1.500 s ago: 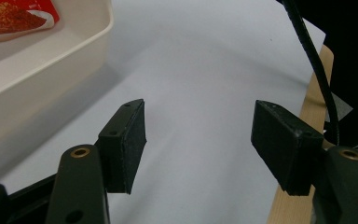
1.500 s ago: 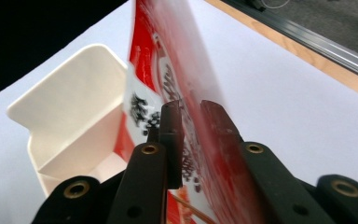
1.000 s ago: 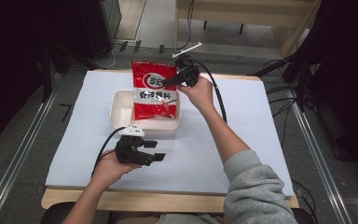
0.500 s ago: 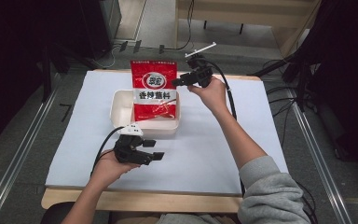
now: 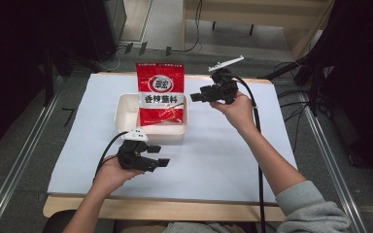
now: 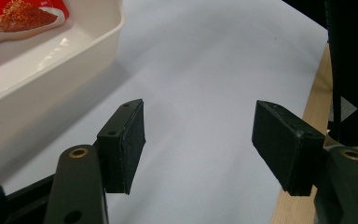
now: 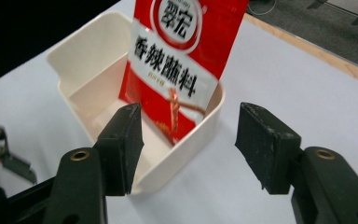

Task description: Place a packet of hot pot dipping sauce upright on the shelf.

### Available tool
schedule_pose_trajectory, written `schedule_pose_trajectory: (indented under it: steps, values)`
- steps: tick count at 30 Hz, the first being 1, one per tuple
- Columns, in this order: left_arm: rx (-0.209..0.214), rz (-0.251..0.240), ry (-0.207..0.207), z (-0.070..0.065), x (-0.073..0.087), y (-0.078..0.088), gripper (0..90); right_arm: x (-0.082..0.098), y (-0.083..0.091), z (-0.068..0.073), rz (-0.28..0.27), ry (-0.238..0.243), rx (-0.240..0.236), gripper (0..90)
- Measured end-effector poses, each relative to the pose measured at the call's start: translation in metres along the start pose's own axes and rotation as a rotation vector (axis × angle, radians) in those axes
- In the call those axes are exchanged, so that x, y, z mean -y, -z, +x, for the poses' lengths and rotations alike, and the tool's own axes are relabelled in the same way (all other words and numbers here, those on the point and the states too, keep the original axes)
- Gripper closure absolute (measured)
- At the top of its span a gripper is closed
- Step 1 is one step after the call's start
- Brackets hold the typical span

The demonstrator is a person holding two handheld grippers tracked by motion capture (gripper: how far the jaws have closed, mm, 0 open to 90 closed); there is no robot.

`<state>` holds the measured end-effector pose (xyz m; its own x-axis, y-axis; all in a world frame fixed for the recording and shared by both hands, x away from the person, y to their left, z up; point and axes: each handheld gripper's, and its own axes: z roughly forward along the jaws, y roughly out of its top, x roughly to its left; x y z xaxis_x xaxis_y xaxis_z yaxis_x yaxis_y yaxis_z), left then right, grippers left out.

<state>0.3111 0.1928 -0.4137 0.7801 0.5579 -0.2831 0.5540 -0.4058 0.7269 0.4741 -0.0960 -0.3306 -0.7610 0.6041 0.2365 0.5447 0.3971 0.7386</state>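
Red seasoning pouch [image 5: 159,97] stands in the white tray [image 5: 122,112], lower end inside, top leaning on the far rim and sticking out above it. The tray sits on the far-centre part of the white-covered surface [image 5: 233,155].

Right tool [image 5: 200,95] is held in the air just right of the pouch, level with its upper half, jaws pointing left toward it. Its jaws have just been opening; they stand spread with nothing between them. In the right gripper view the pouch [image 7: 182,60] and tray [image 7: 81,51] lie beyond the pads [image 7: 127,140], apart from them.

Left tool [image 5: 159,158] rests low over the near-left surface, just in front of the tray's near wall, jaws spread and empty. The left gripper view shows the tray corner [image 6: 74,42] at upper left; whether the tool body touches the surface is hard to tell.
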Motion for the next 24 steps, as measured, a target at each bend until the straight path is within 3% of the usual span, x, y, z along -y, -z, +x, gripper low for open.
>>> schedule_pose_trajectory:
  steps: [13,19,24]
  values:
    - [-0.008,-0.003,-0.001,0.001,-0.001,0.000,35.5,0.056,0.033,0.017,-0.057,0.043,-0.021,40.8]
    - [-0.004,-0.003,-0.010,0.001,-0.002,-0.002,35.5,0.081,0.039,0.024,-0.047,0.065,-0.019,39.8]
    - [-0.005,0.013,-0.011,0.001,-0.003,-0.002,35.5,0.098,0.044,0.028,-0.067,0.045,-0.032,39.2]
